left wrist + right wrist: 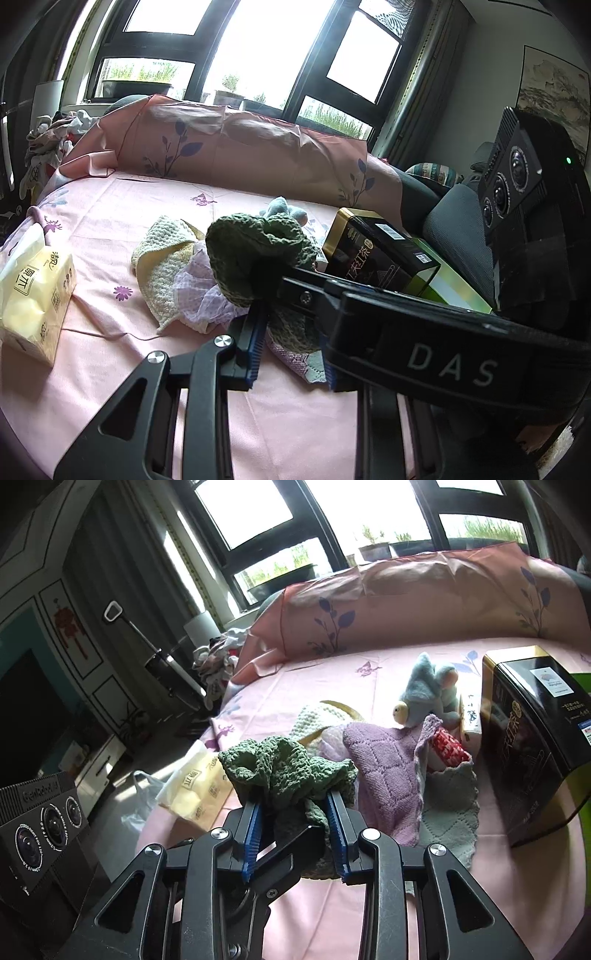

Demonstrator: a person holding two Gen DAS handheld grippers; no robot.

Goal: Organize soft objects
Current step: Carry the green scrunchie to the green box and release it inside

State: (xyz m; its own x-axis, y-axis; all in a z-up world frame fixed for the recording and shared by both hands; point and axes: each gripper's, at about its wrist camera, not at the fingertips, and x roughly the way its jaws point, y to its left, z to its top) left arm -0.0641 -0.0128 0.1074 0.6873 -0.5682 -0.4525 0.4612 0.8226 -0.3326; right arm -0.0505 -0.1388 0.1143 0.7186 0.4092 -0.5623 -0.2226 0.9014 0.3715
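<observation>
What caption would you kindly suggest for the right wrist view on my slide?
Right tongs shut on a green knitted cloth above a pink bed sheet, beside a purple towel.

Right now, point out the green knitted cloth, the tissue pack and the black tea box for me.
green knitted cloth (284,764): right wrist view, bunched top of the cloth.
tissue pack (35,291): left wrist view, printed front face.
black tea box (532,753): right wrist view, dark front face.

The left gripper (291,347) squeezes a green knitted cloth (251,251) above the pink bed sheet (110,266). The right gripper (280,288) grabs it too.
</observation>
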